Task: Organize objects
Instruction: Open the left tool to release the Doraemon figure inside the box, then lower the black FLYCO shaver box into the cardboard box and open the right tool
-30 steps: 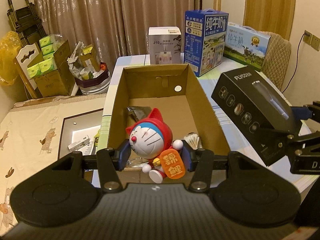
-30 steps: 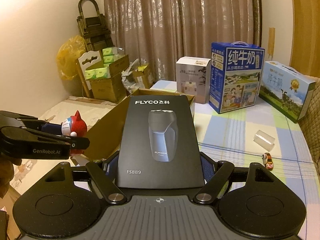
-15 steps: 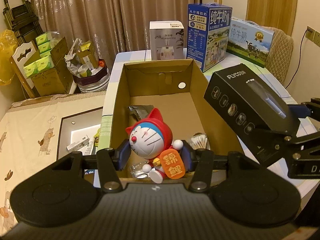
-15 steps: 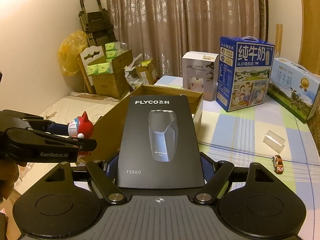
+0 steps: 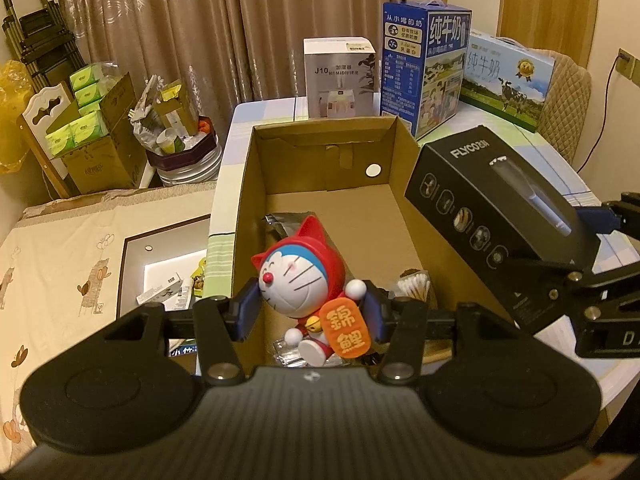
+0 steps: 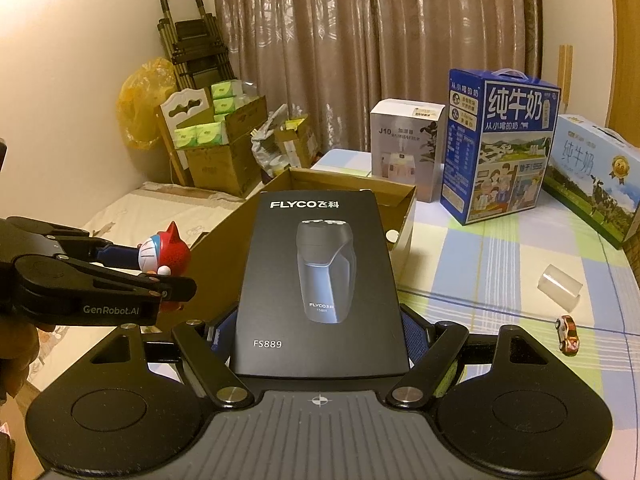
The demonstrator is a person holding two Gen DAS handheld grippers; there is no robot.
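left gripper: clamped on the Doraemon figure, held above the near end of the cardboard box | right gripper: clamped on the black shaver box, held tilted over the cardboard box's right wall | cardboard box: set at the tabletop's left edge

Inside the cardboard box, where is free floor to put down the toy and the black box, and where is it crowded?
The cardboard box has bare floor in its far half, between the silver pouch and the back wall. The near end is crowded: cotton swabs and clear wrappers lie there.
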